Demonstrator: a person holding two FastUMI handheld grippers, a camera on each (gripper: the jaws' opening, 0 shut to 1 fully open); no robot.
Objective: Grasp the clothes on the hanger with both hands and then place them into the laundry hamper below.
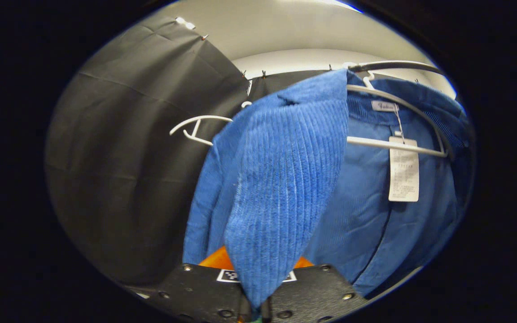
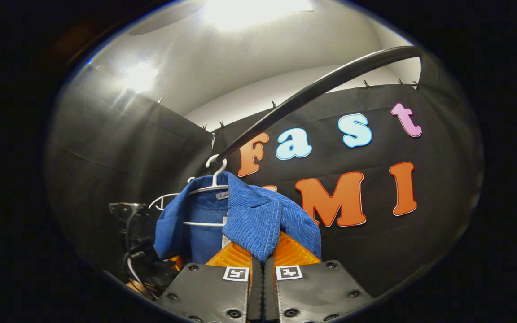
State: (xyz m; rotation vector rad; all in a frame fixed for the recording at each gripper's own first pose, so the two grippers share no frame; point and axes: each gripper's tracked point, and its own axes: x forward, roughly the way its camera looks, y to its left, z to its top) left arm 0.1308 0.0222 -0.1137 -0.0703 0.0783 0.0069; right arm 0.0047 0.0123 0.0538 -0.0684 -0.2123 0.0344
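**Blue corduroy jacket on hanger, pinched at both front edges**

Item: one blue corduroy jacket (image 1: 285, 179), hanging on a white hanger (image 1: 393, 96) whose hook sits over the dark rail (image 2: 321, 87). All places below are given relative to that rail.

Position: the jacket hangs directly under the rail, open at the front, its neck label and a long white tag (image 1: 403, 168) exposed inside the collar. A second, bare white hanger (image 1: 198, 125) hangs farther along the rail, beside the jacket. The hamper lies somewhere below the rail, out of my sight.

Left hand-held gripper (image 1: 258, 305): fingers pressed together on a ribbed fold of the jacket's front edge, well below the rail; the cloth runs up taut from the pinch to the hanger shoulder.

Right hand-held gripper (image 2: 262, 269): fingers closed on the other front edge, the collar flap draped over the orange fingers (image 2: 292, 251), also below the rail.

Handling, as I judge it: soft, limp, light to middling in weight; thick ribbed pile gives good friction, so a pinch should hold. Not fragile. It will sag and swing once free. The risk is the hanger: pulling straight down may drag it along or snag a shoulder. Best hold is high on both front edges near the collar, so each shoulder can be slipped off in turn.
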